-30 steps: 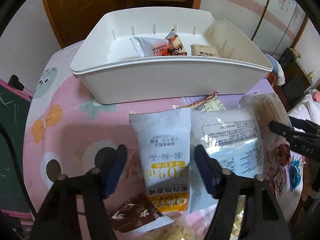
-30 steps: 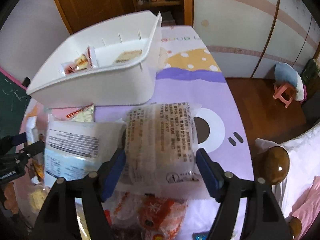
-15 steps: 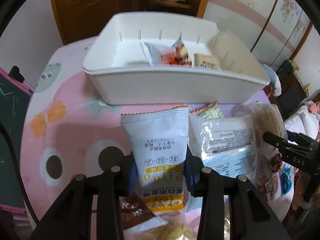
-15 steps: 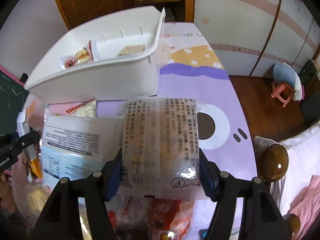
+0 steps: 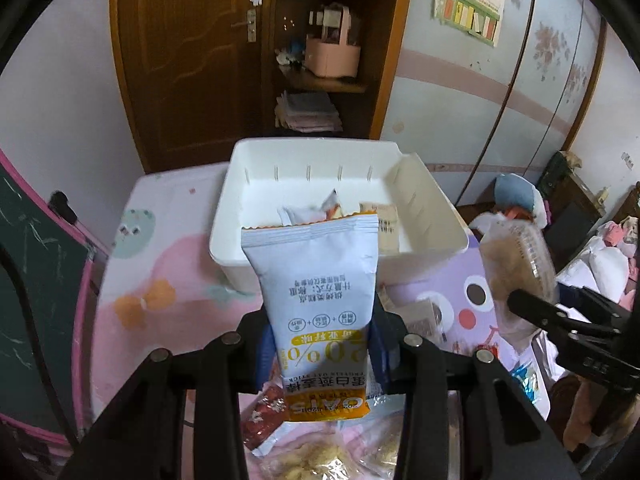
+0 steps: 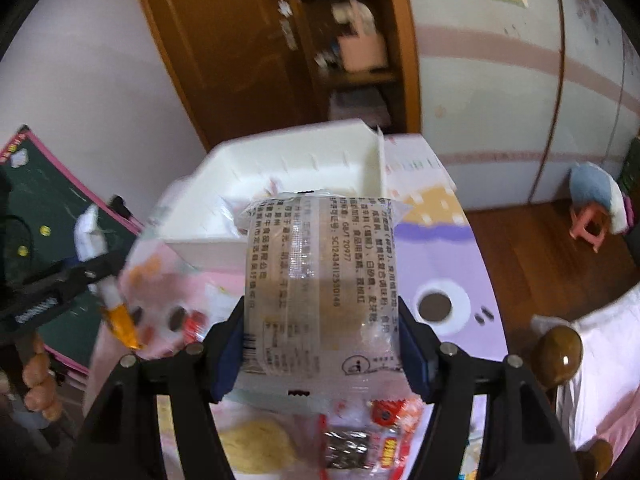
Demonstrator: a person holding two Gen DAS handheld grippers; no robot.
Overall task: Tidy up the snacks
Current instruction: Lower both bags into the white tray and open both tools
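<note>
On the cartoon-print table (image 5: 132,280) the white bin (image 5: 424,240) holds only a few packets; loose snacks remain below; the right gripper (image 6: 322,334) clamps a clear-wrapped cake pack (image 6: 320,280); the left gripper (image 5: 322,346) pinches an oat-stick packet (image 5: 320,300), both raised before the bin.

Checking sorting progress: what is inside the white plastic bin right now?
Inside the white plastic bin lie a white-and-orange snack packet and a beige packet. The raised white oat-bar pouch covers their near ends and part of the floor.
</note>
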